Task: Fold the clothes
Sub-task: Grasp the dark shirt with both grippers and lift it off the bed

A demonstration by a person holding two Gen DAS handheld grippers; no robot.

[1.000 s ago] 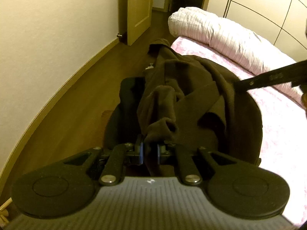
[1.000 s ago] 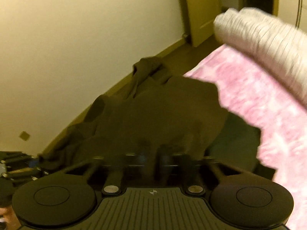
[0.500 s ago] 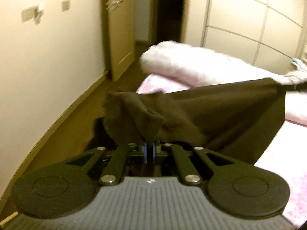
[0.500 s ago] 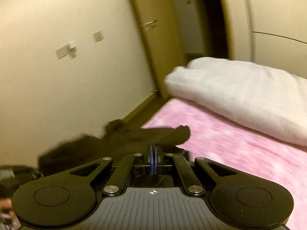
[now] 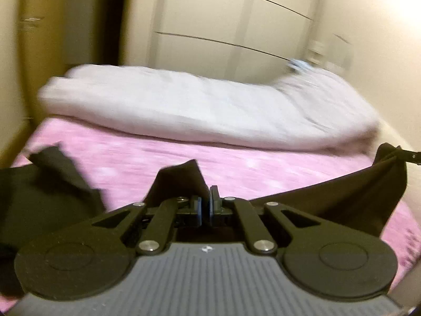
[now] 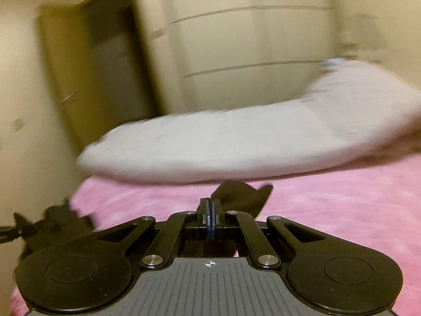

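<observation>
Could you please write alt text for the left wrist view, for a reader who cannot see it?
The left gripper is shut on a corner of a dark brown garment, stretched above a pink bed cover toward the right gripper's fingertips at the right edge. A rolled white duvet lies behind, before pale wardrobe doors; the picture is motion-blurred.

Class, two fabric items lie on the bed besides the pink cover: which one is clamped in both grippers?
The dark garment: the left gripper and right gripper pinch it. The white folded duvet lies untouched behind.
</observation>
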